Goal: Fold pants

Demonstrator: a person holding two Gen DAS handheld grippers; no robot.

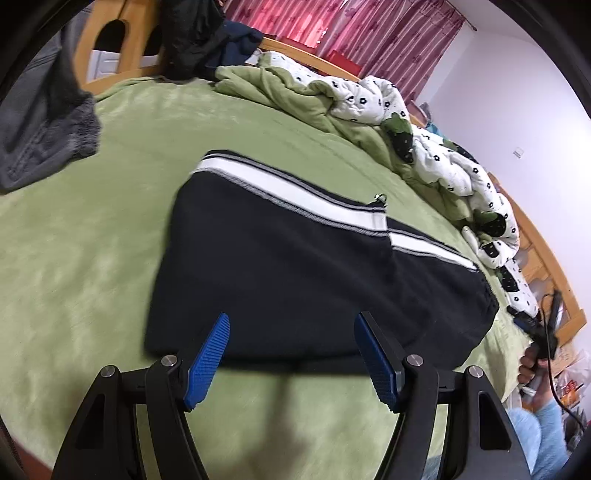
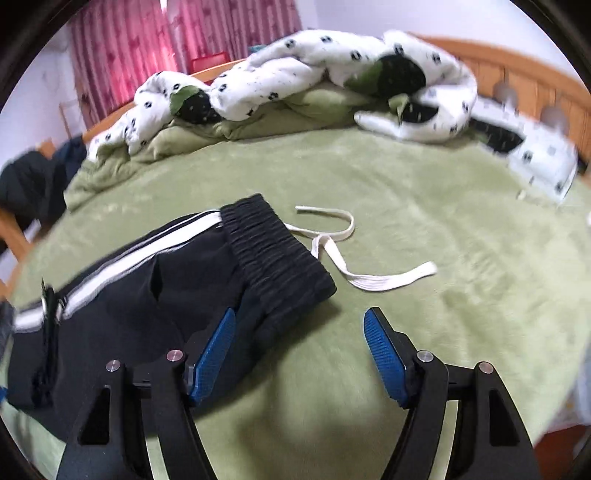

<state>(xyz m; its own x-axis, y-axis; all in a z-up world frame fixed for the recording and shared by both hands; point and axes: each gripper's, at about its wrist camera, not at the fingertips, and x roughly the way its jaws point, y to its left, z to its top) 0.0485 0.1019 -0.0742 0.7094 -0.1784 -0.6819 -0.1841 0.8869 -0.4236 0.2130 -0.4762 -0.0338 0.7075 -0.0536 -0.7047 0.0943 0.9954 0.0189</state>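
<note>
The left tongs (image 1: 291, 325) are hovering with their blue-padded jaws spread wide and pinching nothing, poised above the near edge of a pair of black pants (image 1: 280, 273) that are lying folded on a green bed cover (image 1: 92, 258). The right tongs (image 2: 299, 321) are likewise standing open and empty, their left pad (image 2: 214, 354) sitting just beside the pants' (image 2: 147, 306) ribbed waistband (image 2: 277, 258), with bare bed cover (image 2: 443, 221) showing between the jaws. A white side stripe (image 1: 295, 195) is running along the far edge of the garment, and a white drawstring (image 2: 347, 254) is trailing loose from the waistband across the bed cover. Beyond the pants, a rumpled white and green quilt (image 2: 295, 74) is bunching against the wooden bed frame (image 2: 517, 62). Grey clothing (image 1: 44, 122) is lying at the far left of the bed in the left wrist view, and dark garments (image 1: 199, 33) are draping over the frame. Pink curtains (image 1: 332, 26) are hanging behind.
</note>
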